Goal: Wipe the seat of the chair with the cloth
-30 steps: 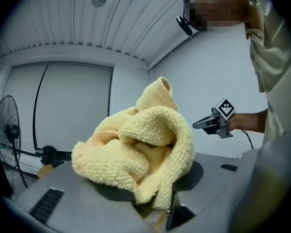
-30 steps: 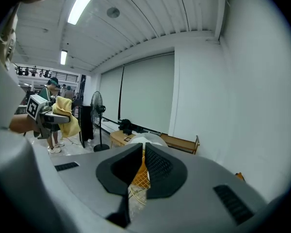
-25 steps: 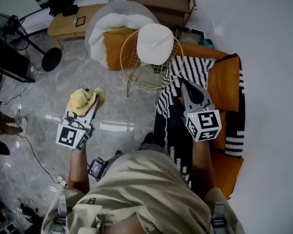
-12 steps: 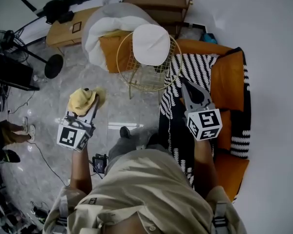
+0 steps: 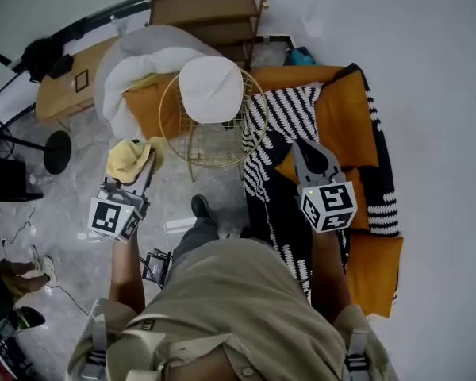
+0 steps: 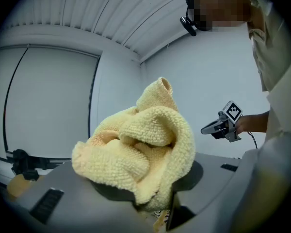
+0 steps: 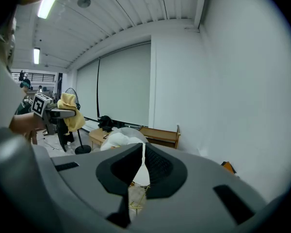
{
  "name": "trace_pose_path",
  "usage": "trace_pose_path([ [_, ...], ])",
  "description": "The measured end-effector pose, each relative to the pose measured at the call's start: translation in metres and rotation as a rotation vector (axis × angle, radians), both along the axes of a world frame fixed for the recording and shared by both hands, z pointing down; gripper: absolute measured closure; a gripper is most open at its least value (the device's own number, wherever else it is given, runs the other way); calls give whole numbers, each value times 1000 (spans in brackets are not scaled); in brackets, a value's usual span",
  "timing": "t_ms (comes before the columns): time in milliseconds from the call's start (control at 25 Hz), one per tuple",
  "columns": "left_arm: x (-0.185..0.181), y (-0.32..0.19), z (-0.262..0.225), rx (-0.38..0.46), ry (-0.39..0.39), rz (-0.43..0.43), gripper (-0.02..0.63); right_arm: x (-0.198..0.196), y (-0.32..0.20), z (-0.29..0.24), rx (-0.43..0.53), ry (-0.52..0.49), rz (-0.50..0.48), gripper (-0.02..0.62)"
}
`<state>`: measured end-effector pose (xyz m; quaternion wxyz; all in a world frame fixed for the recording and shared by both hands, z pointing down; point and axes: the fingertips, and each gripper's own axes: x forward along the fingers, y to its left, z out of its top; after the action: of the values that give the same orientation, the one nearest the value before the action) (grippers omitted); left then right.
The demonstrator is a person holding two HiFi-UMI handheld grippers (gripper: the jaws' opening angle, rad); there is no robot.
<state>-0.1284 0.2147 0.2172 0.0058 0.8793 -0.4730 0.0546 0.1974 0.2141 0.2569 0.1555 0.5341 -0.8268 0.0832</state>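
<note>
**Cloth brought up to the chair, wiping not yet begun.**

The left tongs stay clenched on the yellow cloth, which bunches up above them. Over the last second the person has stepped forward, so the cloth now hangs just left of the chair, short of its white seat. The right tongs are clenched on nothing, right of the chair over the striped throw. Cloth and seat seem still apart, though height is hard to judge from above. The approach looks nearly done, and the cloth next needs to swing right and down onto the seat.
</note>
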Motion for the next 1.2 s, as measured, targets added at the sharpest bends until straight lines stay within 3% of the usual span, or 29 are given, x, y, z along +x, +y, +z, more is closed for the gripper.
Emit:
trace_pose_path([
  [280,-26,-73,-4,24,39,116,428,-34,-39,-21,19,54,92,568],
  [520,-58,-109,10,17,57,132,428,-63,-55,-11,-5,79,122,568],
  [880,-79,-151,31,-13,76,76,428,-77,-93,1,-45,98,102,568],
  [1200,-103,-198,51,-52,2,-47,428,-94,-171,15,-51,70,13,568],
])
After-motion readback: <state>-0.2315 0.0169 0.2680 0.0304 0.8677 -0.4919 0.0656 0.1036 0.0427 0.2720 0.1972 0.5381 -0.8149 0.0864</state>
